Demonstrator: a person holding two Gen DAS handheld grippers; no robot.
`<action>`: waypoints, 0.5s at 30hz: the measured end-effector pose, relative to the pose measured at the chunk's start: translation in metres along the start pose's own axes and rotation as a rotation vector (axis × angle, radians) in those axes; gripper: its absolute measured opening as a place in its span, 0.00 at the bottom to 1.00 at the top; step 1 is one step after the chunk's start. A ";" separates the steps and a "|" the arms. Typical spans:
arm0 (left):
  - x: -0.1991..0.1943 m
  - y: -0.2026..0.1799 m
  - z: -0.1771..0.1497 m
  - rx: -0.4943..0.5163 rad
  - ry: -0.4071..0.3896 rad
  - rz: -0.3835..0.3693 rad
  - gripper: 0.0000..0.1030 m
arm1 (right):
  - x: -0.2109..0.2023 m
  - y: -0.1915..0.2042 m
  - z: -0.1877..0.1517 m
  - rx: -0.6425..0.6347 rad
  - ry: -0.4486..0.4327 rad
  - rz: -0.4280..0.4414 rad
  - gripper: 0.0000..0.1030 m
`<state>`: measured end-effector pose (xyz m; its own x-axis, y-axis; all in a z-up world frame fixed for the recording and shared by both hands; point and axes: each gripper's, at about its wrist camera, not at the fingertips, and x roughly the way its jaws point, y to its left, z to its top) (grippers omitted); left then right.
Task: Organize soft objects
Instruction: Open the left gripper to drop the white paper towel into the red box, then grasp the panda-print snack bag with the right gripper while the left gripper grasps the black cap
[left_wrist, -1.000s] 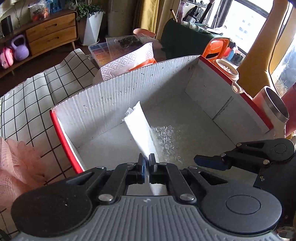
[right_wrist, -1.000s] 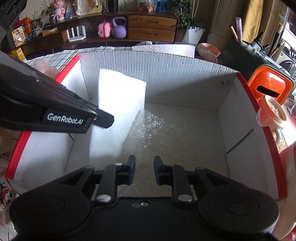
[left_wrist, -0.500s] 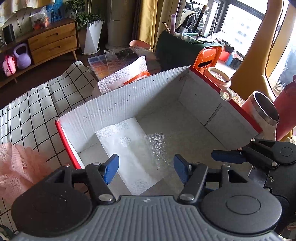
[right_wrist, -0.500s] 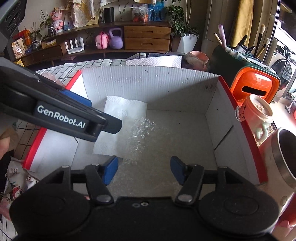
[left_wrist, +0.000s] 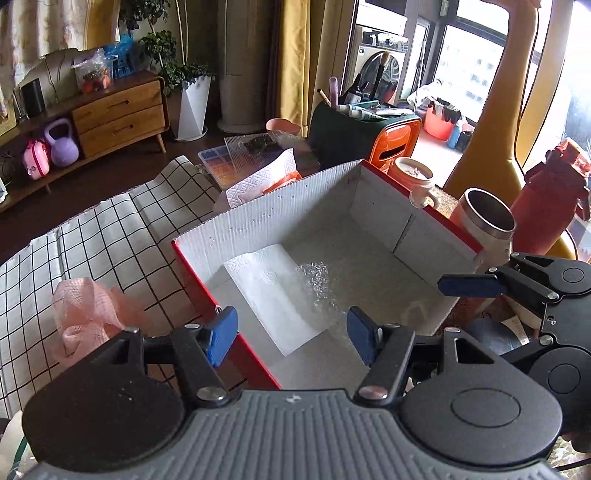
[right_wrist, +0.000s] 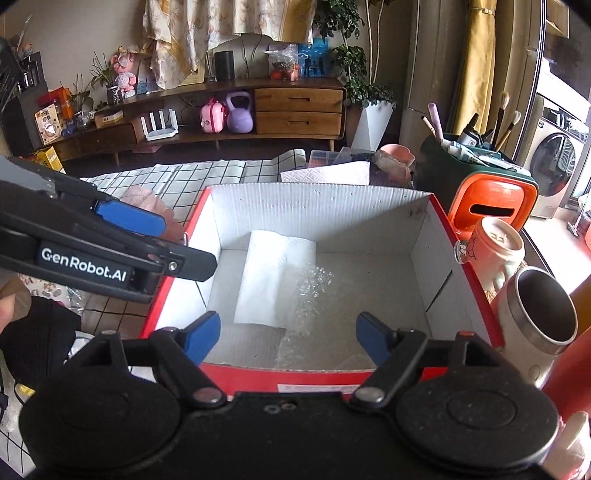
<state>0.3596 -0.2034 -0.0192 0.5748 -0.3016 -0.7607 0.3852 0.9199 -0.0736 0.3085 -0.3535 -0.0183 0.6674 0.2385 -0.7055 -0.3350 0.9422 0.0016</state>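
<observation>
So both grippers are empty right now. The left gripper (left_wrist: 291, 341) has its blue pads spread apart with nothing between them, hovering over the near-left corner of the red cardboard box with the white corrugated inside (left_wrist: 266, 218). The right gripper (right_wrist: 288, 338) is above the box's near red wall, and its jaws are opening wider at this moment, also with nothing in them.

Inside the box, the white embossed paper towel sheet (left_wrist: 275, 295) lies flat on the floor toward the left-back side, one edge up against the wall. Just beside it, overlapping its right edge, is a clear sheet of bubble wrap (right_wrist: 314, 295) spread across the middle of the floor. My guess is they're laid flat like that so they stack neatly and leave room for more stuff on top.

The obvious next candidate is the crumpled pink mesh cloth (left_wrist: 86, 314) sitting outside the box on the black-and-white checked tablecloth (left_wrist: 110, 229), near the box's left wall. It's closest to the left gripper, so that's probably the hand to go for it. Being bunched and floppy, it should be easy to pinch but might snag or trail over the box rim.

Over on the right side there's a steel tumbler (right_wrist: 541, 306) and a white-and-orange mug (right_wrist: 498, 251) right next to the box, so swinging wide on that side could knock them.
</observation>
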 end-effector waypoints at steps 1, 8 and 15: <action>-0.007 0.000 -0.002 -0.004 -0.008 -0.003 0.63 | -0.006 0.003 -0.001 0.000 -0.006 0.006 0.81; -0.056 -0.001 -0.020 0.016 -0.053 -0.005 0.67 | -0.036 0.028 -0.001 -0.004 -0.041 0.033 0.91; -0.104 0.010 -0.042 -0.004 -0.102 -0.001 0.81 | -0.059 0.058 -0.005 -0.002 -0.075 0.050 1.00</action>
<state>0.2734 -0.1522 0.0317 0.6453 -0.3262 -0.6908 0.3829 0.9206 -0.0770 0.2466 -0.3145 0.0195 0.6978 0.3024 -0.6493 -0.3706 0.9282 0.0340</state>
